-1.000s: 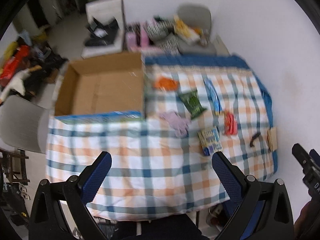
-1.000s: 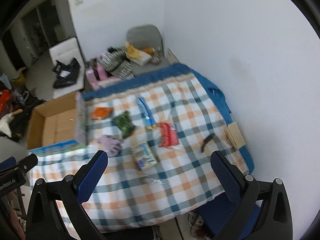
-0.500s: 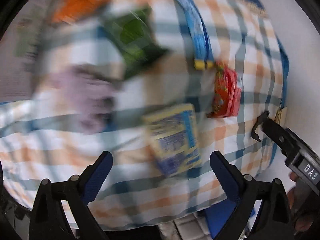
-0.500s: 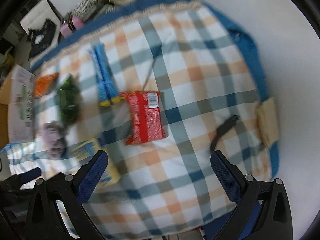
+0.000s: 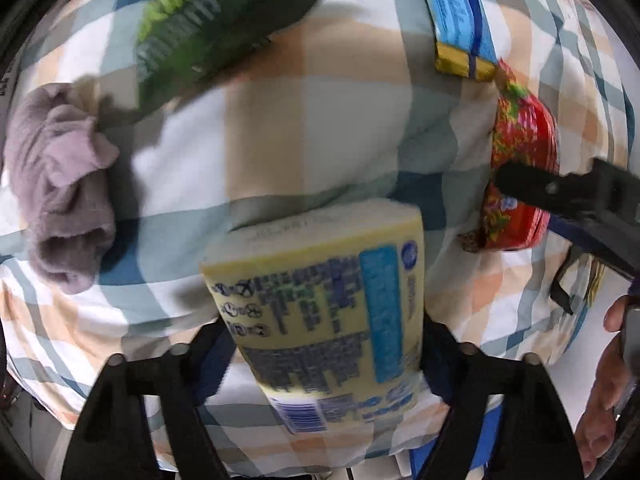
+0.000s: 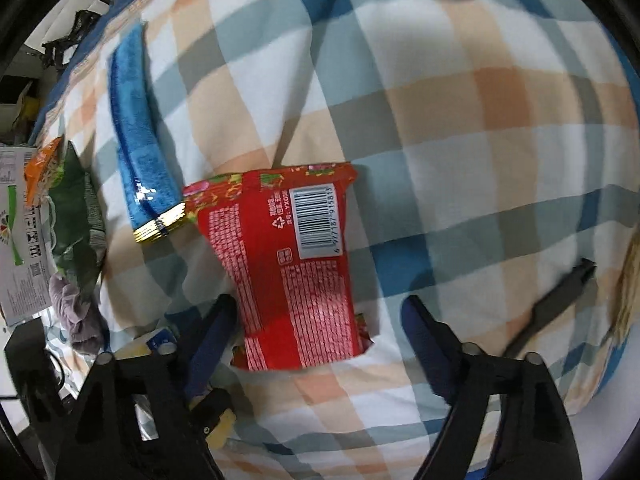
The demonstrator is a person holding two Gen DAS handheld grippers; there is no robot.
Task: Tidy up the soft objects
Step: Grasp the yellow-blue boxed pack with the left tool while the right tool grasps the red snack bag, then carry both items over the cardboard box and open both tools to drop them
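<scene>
In the left wrist view my left gripper (image 5: 324, 344) is open, low over the checked cloth, with a yellow and blue packet (image 5: 324, 312) lying between its fingers. A mauve cloth (image 5: 60, 184) lies to the left, a green bag (image 5: 208, 24) beyond. In the right wrist view my right gripper (image 6: 320, 316) is open, its fingers either side of the near end of a red packet (image 6: 288, 264). A blue packet (image 6: 140, 140) lies left of it. The red packet (image 5: 520, 168) and right gripper also show at the right of the left wrist view.
A black clip (image 6: 556, 304) and a tan pad (image 6: 628, 280) lie at the cloth's right edge. An orange bag (image 6: 40, 168) and a printed box flap (image 6: 16, 240) are at far left. The bed edge drops off just below both grippers.
Both grippers have dropped from high above the bed to just over it. The left now straddles the yellow packet, the right the red packet. Both stay open.
</scene>
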